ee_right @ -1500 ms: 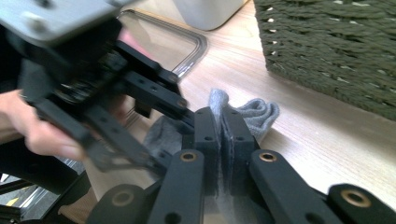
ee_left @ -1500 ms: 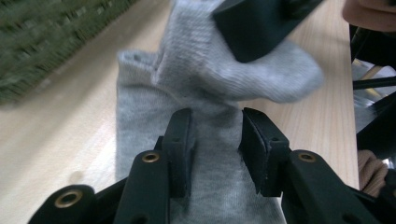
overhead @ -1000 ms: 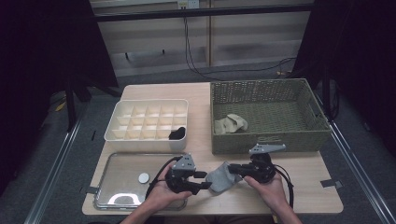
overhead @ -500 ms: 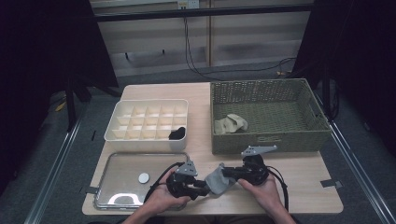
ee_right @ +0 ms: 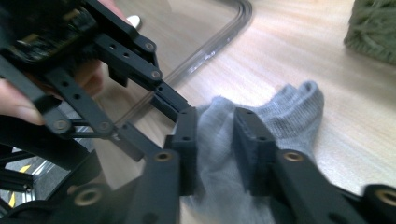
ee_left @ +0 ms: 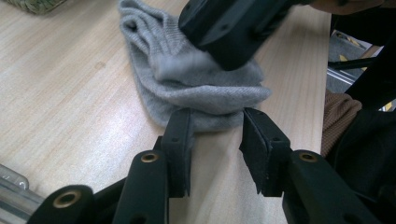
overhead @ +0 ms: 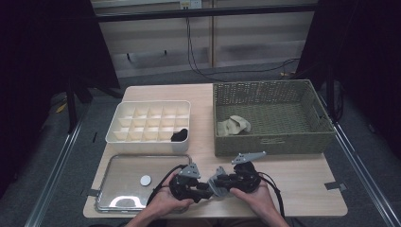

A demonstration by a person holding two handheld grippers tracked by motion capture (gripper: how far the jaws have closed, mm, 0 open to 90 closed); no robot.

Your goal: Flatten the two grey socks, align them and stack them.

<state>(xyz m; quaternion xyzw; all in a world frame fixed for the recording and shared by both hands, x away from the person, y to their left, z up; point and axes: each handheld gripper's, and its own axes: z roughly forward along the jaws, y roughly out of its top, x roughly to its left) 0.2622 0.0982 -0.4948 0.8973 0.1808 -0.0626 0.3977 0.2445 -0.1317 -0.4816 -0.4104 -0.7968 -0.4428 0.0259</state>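
The grey sock (overhead: 218, 181) lies folded on the bench (overhead: 302, 175) at the frame's lower middle, its fold between the left claw (ee_left: 215, 126) (parted, just reopened), the right claw (ee_right: 215, 135) astride it, just loosened.

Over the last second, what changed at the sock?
The right gripper slid a little toward the person's left along the table edge, and its jaws have just been opening, with the grey sock still between them. The left gripper barely moved; its jaws straddle the sock's folded end. Unchanged: the beige cloth in the wicker basket, the divided box, the metal tray.
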